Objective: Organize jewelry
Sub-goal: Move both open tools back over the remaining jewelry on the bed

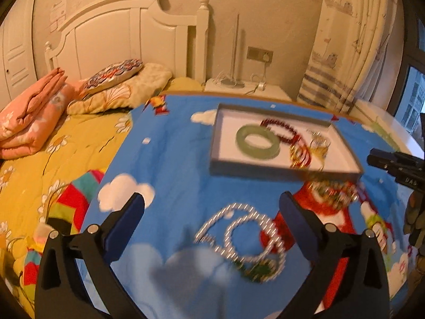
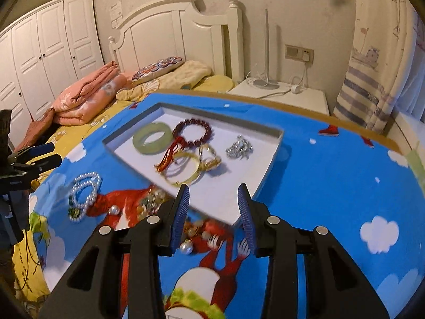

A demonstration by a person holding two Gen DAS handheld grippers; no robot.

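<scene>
While several pieces already lie in the shallow tray (image 2: pixel 268 159), a jade bangle (image 2: pixel 152 137) and a dark red bead bracelet (image 2: pixel 193 133) among them, the pearl necklace (image 1: pixel 245 235) waits on the blue cloth (image 1: pixel 172 175) just short of the tray's near edge. The left gripper (image 1: pixel 212 220) hovers over it, jaws spread wide and empty, seemingly ready to pick it up. The right gripper (image 2: pixel 213 212) hangs at the tray's near corner, partly open, holding nothing.

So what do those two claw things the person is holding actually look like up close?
Both look alike. The left gripper and right gripper each have a black, angular plastic frame with cut-out slots and round silver pins at the joints. Each carries two flat blue fingers, and on the right one the ribbed pads show clearly. No cables show. A patterned dark sleeve or glove shows at the edge.
</scene>
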